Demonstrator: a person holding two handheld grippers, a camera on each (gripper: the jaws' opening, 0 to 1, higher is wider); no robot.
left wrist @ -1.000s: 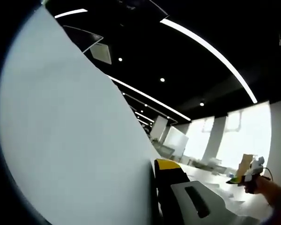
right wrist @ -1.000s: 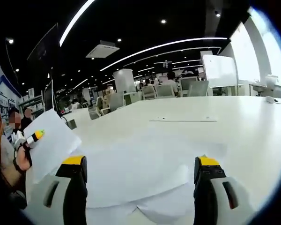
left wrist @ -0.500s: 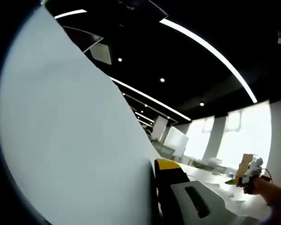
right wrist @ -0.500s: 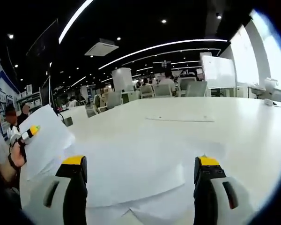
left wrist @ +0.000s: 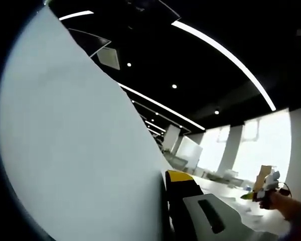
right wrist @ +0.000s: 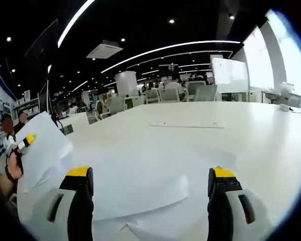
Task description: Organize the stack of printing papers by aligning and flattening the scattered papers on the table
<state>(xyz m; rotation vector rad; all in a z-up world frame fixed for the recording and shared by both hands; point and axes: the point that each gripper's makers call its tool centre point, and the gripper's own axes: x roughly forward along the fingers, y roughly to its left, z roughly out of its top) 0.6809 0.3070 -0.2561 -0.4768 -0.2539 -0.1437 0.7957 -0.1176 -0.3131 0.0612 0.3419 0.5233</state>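
A: So, left gripper (right wrist: 26, 142)?
B: Clamped on a large white paper sheet (left wrist: 75, 150), lifted off the table; in the right gripper view it's at far left.
A: Right gripper (right wrist: 150, 193)?
B: Jaws spread wide, nothing between them, over loose white printing papers (right wrist: 140, 181) overlapping flat on the white table (right wrist: 251, 135). One separate thin sheet (right wrist: 186, 124) lies further out.

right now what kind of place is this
Probably a large open-plan office or shared workspace. Long strip lights run across a dark ceiling, rows of chairs and desks stand at the back, and a whiteboard stands by bright windows. Loose papers lie on a big white table.
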